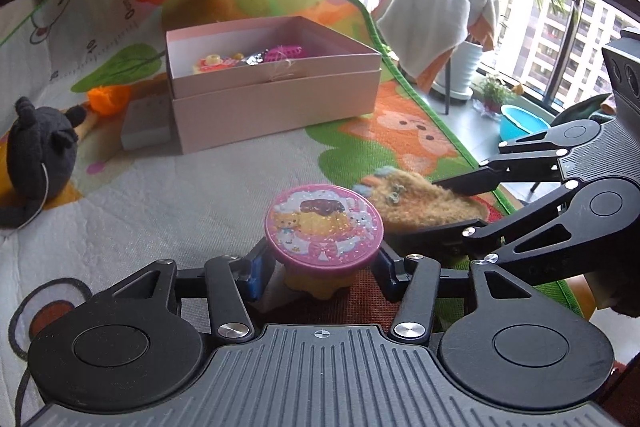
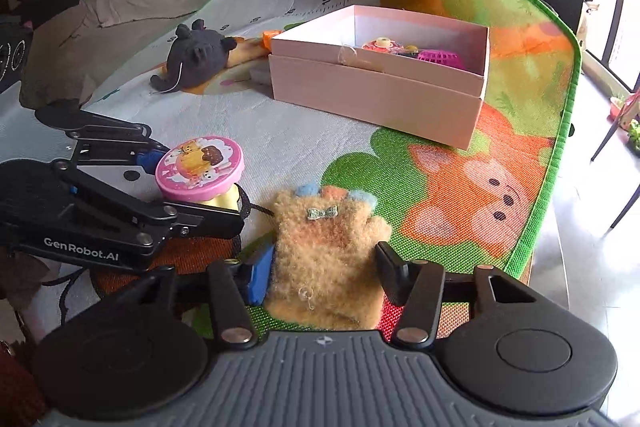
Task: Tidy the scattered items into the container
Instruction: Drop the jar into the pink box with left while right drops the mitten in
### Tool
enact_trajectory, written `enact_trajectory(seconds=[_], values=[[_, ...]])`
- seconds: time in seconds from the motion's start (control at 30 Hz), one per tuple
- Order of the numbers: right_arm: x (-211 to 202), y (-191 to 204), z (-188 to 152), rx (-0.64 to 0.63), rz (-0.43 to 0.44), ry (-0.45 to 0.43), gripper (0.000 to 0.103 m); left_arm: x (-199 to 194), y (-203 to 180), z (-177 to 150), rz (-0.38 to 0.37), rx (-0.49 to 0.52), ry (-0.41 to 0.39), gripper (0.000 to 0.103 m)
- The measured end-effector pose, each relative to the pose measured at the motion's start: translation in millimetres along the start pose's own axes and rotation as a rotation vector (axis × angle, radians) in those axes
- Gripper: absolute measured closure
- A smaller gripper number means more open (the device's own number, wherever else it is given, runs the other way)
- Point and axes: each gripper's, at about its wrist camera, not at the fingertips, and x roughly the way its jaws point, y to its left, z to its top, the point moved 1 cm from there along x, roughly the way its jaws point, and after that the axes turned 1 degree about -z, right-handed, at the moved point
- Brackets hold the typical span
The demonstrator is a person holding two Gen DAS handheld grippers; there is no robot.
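A round toy (image 1: 324, 223) with a pink picture lid and a yellow base stands on the play mat. My left gripper (image 1: 320, 269) is open, its fingers either side of the yellow base with a small gap showing. In the right wrist view the toy (image 2: 200, 163) sits between the same left gripper's (image 2: 200, 187) fingers. A fuzzy tan glove (image 2: 324, 247) lies flat on the mat and fills the gap of my right gripper (image 2: 324, 263); no squeeze shows. The pink box (image 1: 276, 115) (image 2: 376, 95) stands farther back, with several small toys inside.
A black plush (image 1: 40, 155) (image 2: 200, 55) lies left of the box, with an orange item (image 1: 108, 99) and a small pale box (image 1: 146, 127) beside it. The mat's green edge (image 1: 460, 139) runs on the right; beyond it are a towel-draped chair (image 1: 444, 7) and a blue basin (image 1: 520, 123).
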Motion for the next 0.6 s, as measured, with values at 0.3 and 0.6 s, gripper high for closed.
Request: enact_trajectory(seconds=[0.3, 0.6], values=[[-9, -6, -4, 0.012, -0.027, -0.017, 0.056, 7, -11, 3, 0.020, 0.062, 0.012, 0.046], [-30, -22, 11, 0.054, -0.042, -0.097, 0.062, -16, -13, 13, 0.033, 0.081, -0.030, 0.050]])
